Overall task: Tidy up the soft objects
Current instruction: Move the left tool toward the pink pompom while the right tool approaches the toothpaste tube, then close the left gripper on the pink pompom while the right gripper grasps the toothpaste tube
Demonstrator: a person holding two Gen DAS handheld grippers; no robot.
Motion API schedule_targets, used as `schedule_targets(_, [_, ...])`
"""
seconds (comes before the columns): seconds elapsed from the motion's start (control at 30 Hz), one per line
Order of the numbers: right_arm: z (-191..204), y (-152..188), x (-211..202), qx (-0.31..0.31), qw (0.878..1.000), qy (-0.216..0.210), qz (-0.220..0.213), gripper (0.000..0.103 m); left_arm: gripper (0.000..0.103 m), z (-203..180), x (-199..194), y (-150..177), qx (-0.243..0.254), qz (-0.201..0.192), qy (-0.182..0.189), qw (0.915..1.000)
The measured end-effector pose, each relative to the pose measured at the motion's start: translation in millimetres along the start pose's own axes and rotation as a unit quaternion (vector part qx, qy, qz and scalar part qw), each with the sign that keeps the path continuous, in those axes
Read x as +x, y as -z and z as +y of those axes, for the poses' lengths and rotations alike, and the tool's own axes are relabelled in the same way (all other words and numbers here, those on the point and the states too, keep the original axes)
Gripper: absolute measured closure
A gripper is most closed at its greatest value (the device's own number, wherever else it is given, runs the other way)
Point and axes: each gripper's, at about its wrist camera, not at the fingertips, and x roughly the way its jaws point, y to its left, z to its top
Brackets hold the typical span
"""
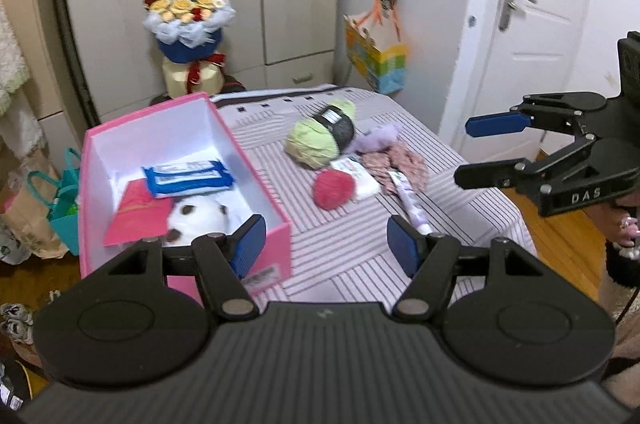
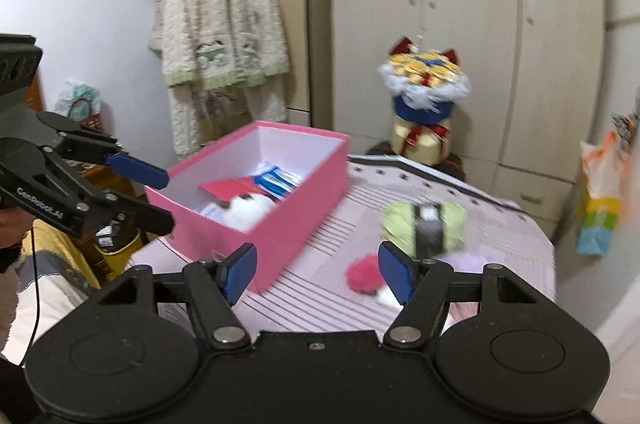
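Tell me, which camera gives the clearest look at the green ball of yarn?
The left wrist view: the green yarn lies sharp and whole on the striped bedcover, dark label visible. In the right wrist view the same yarn is motion-blurred, just beyond the fingers.

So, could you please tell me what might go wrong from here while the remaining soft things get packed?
1. The pink box sits at the table's edge; a nudge could tip it off.
2. The green yarn, red yarn ball and floral cloth lie touching, so one grab may drag its neighbours.
3. The right wrist view is blurred, so aiming could be off.
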Motion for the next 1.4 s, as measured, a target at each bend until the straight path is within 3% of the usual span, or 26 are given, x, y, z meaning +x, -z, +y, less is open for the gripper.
schedule_targets(0.3, [-27,45,4,0.037,0.999,0.012,0.028,0.031,0.037,-24,45,5,0.009,0.028,0.031,0.9991])
schedule_targets(0.53, [-45,75,23,0.055,0.998,0.012,0.029,0.031,0.038,-39,78,9,0.023,0.013,0.027,0.9993])
schedule_targets(0.6, [-47,83,32,0.044,0.998,0.027,0.024,0.031,0.038,-44,87,10,0.029,-0.002,0.021,0.9994])
schedule_targets(0.7, [-44,97,49,0.018,0.996,0.085,-0.007,0.031,0.037,-50,97,15,0.04,-0.04,0.013,0.9983])
schedule_targets(0.83, [-44,110,68,0.005,0.993,0.115,-0.028,0.031,0.037,-52,116,16,0.027,-0.059,0.013,0.9978])
schedule_targets(0.93, [-53,116,82,0.03,0.992,0.114,-0.038,0.03,0.038,-52,137,14,0.015,-0.059,0.001,0.9982])
schedule_targets(1.1, [-74,120,103,0.117,0.987,0.111,-0.018,0.03,0.039,-51,178,7,-0.008,-0.059,-0.034,0.9976])
schedule_targets(1.17, [-80,120,108,0.145,0.985,0.096,-0.021,0.036,0.039,-53,192,4,-0.012,-0.062,-0.053,0.9966])
schedule_targets(1.27, [-75,119,116,0.136,0.986,0.099,-0.018,0.042,0.04,-52,212,1,-0.018,-0.064,-0.082,0.9944])
schedule_targets(1.4, [-62,122,124,0.114,0.984,0.134,-0.004,0.05,0.043,-39,234,3,-0.051,-0.055,-0.107,0.9914])
